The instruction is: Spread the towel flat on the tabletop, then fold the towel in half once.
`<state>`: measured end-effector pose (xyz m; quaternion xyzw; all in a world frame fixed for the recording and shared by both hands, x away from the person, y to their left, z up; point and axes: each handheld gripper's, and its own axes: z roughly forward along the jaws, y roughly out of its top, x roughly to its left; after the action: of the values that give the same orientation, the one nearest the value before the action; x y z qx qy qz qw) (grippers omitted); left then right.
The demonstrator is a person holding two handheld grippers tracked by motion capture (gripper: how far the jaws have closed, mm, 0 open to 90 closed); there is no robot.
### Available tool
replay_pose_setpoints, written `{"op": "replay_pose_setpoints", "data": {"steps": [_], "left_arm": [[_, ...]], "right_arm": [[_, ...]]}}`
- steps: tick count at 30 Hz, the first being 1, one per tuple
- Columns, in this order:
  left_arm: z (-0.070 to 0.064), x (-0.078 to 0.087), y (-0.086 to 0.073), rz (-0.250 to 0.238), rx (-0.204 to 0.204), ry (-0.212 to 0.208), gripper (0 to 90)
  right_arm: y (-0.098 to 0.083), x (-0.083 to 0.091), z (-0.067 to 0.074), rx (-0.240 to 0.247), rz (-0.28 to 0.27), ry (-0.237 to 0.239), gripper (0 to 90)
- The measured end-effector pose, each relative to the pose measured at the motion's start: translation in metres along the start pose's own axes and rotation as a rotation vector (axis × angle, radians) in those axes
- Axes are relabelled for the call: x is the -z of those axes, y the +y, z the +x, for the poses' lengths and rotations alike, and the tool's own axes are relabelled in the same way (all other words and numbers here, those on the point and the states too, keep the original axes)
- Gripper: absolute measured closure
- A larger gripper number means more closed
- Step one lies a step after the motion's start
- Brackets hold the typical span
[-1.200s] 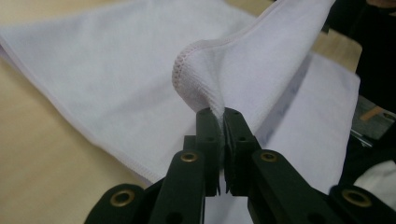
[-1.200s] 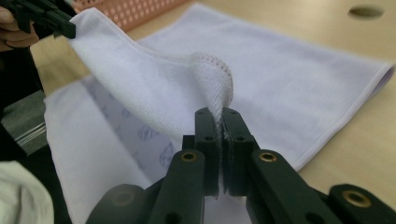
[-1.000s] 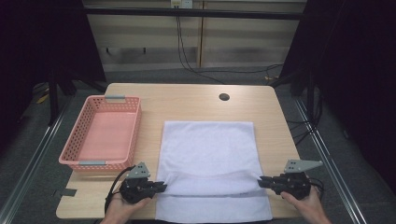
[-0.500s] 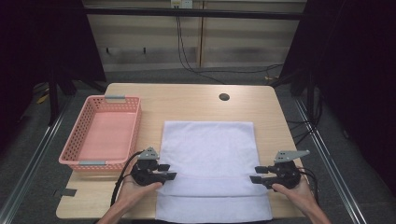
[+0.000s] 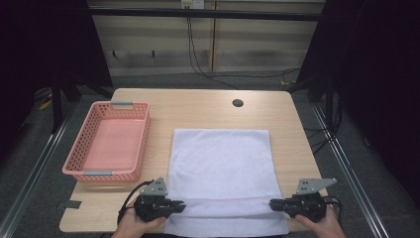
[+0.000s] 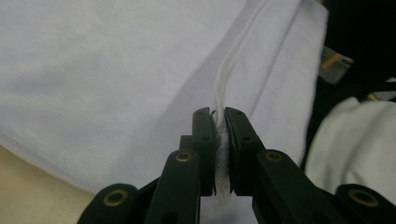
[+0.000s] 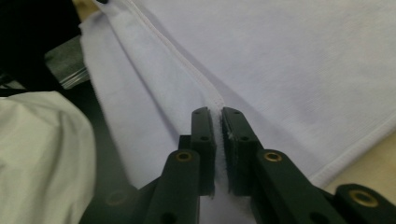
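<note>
A white towel (image 5: 220, 163) lies flat on the wooden table (image 5: 198, 109), its near end hanging over the front edge. A raised ridge runs across it near that edge. My left gripper (image 5: 179, 205) pinches the ridge's left end, and its jaws have just been closing. In the left gripper view the gripper (image 6: 219, 116) squeezes a thick fold of towel (image 6: 116, 70). My right gripper (image 5: 274, 204) pinches the ridge's right end, its jaws also just closing. In the right gripper view the gripper (image 7: 218, 114) clamps the hemmed towel (image 7: 289, 60).
A pink plastic basket (image 5: 106, 144) stands on the table's left side, beside the towel. A round cable hole (image 5: 237, 103) sits near the far edge. Bare wood runs along the towel's right side and beyond its far end.
Half a second ago both grippers stood slightly farther up the table with jaws apart. Now both are back nearer the front edge, shut on the towel's ridge.
</note>
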<state>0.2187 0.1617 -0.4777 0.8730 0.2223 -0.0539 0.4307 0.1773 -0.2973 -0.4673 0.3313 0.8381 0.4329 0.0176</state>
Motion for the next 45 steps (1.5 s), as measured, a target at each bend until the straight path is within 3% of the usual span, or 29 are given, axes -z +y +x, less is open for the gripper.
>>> {"op": "replay_pose_setpoints", "data": {"steps": [2, 4, 5, 6, 7, 9, 11, 12, 14, 16, 19, 23, 24, 25, 26, 27, 28, 30, 32, 35, 37, 40, 45], "left_arm": [[-0.005, 0.004, -0.009, 0.013, 0.021, -0.08, 76.3], [-0.009, 0.01, -0.014, 0.033, 0.011, -0.081, 71.2], [-0.009, 0.013, -0.016, 0.021, 0.022, -0.093, 67.2], [-0.008, 0.017, -0.016, 0.003, 0.028, -0.079, 62.1], [-0.006, 0.019, -0.015, -0.021, 0.039, -0.034, 60.9], [0.005, 0.02, -0.01, -0.057, 0.066, -0.009, 58.6], [0.021, 0.016, 0.0, -0.081, 0.094, 0.033, 58.3], [0.03, 0.014, 0.007, -0.094, 0.089, 0.028, 59.3], [0.038, 0.013, 0.017, -0.123, 0.079, 0.072, 59.9], [0.047, 0.01, 0.026, -0.143, 0.114, 0.118, 61.5], [0.059, -0.006, 0.038, -0.1, 0.094, 0.162, 60.3], [0.08, -0.029, 0.045, -0.057, 0.133, 0.192, 62.0], [0.085, -0.035, 0.046, -0.047, 0.128, 0.205, 62.1], [0.087, -0.039, 0.046, -0.066, 0.119, 0.276, 63.0], [0.092, -0.042, 0.047, -0.072, 0.137, 0.287, 63.3], [0.097, -0.046, 0.047, -0.052, 0.158, 0.239, 62.3], [0.1, -0.049, 0.048, -0.035, 0.147, 0.226, 60.5], [0.1, -0.05, 0.049, -0.03, 0.145, 0.236, 62.2], [0.097, -0.05, 0.048, -0.019, 0.119, 0.277, 71.4], [0.096, -0.046, 0.045, 0.0, 0.124, 0.23, 83.1], [0.09, -0.044, 0.039, -0.006, 0.126, 0.221, 84.3], [0.074, -0.041, 0.034, 0.011, 0.103, 0.219, 84.9], [0.049, -0.035, 0.021, 0.036, 0.074, 0.157, 85.0]], "right_arm": [[-0.006, 0.006, 0.008, 0.001, 0.005, 0.016, 73.5], [-0.01, 0.011, 0.012, -0.012, -0.002, 0.044, 64.7], [-0.01, 0.013, 0.013, -0.021, -0.002, 0.034, 60.9], [-0.011, 0.014, 0.012, -0.025, -0.009, 0.025, 58.6], [-0.01, 0.015, 0.012, -0.028, -0.027, 0.017, 58.4], [-0.008, 0.012, 0.006, -0.033, -0.041, -0.027, 56.8], [-0.001, 0.002, -0.005, -0.043, -0.049, -0.062, 56.1], [0.003, -0.002, -0.01, -0.052, -0.046, -0.07, 56.2], [0.012, -0.008, -0.021, -0.035, -0.041, -0.095, 56.2], [0.02, -0.012, -0.032, -0.055, -0.059, -0.09, 56.5], [0.03, -0.02, -0.049, -0.061, -0.057, -0.109, 56.4], [0.042, -0.04, -0.074, -0.081, -0.024, -0.158, 56.0], [0.044, -0.045, -0.081, -0.085, -0.007, -0.163, 56.0], [0.047, -0.05, -0.086, -0.086, 0.001, -0.171, 55.9], [0.049, -0.055, -0.09, -0.095, 0.007, -0.177, 55.1], [0.052, -0.061, -0.094, -0.098, 0.018, -0.183, 55.2], [0.055, -0.066, -0.098, -0.085, 0.033, -0.195, 55.1], [0.06, -0.075, -0.103, -0.07, 0.06, -0.215, 55.1], [0.061, -0.081, -0.104, -0.056, 0.051, -0.23, 55.6], [0.058, -0.08, -0.096, -0.034, 0.066, -0.258, 59.2], [0.052, -0.076, -0.089, -0.025, 0.063, -0.259, 60.6], [0.043, -0.068, -0.079, -0.018, 0.07, -0.239, 64.5], [0.023, -0.052, -0.062, -0.038, 0.063, -0.183, 67.1]]}}
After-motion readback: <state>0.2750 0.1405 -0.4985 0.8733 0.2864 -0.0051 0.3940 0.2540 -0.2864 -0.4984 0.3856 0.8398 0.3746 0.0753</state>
